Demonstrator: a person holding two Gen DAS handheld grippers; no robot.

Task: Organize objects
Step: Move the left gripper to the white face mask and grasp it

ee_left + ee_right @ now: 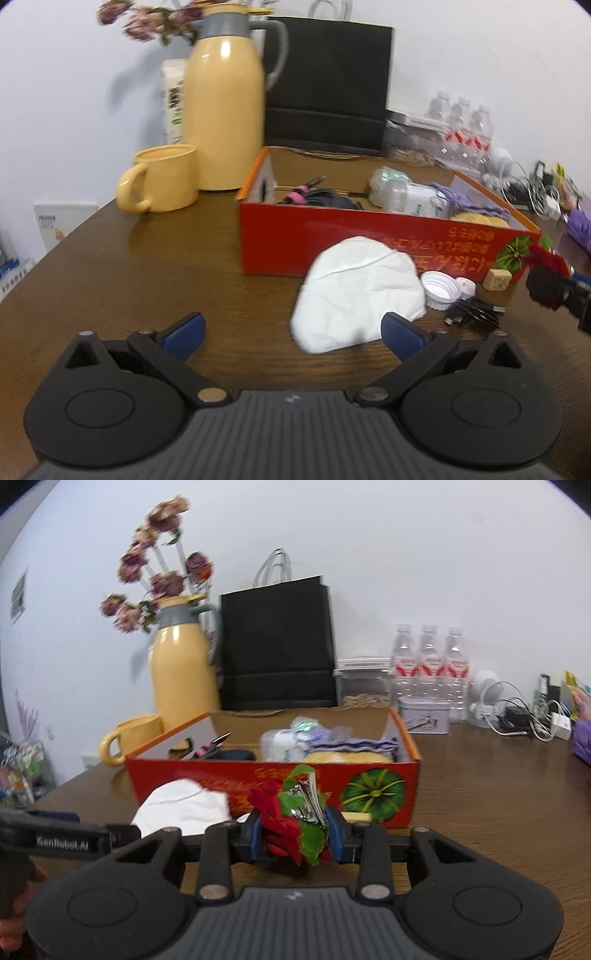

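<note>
Your right gripper (294,836) is clamped on a hair clip (295,812): crumpled red fabric petals, glossy green leaves and a bare metal clasp, pinched between the blue pads just in front of the red cardboard box (369,794). Your left gripper (293,332) stands wide, with nothing between its pads, above the dark wood-grain table (147,277). On the table in front of it lie one wrinkled white cloth (354,291), two ribbed white bottle caps (441,288) and one small tan cube (498,280). Three clear plastic bottles (428,657) stand at the wall.
</note>
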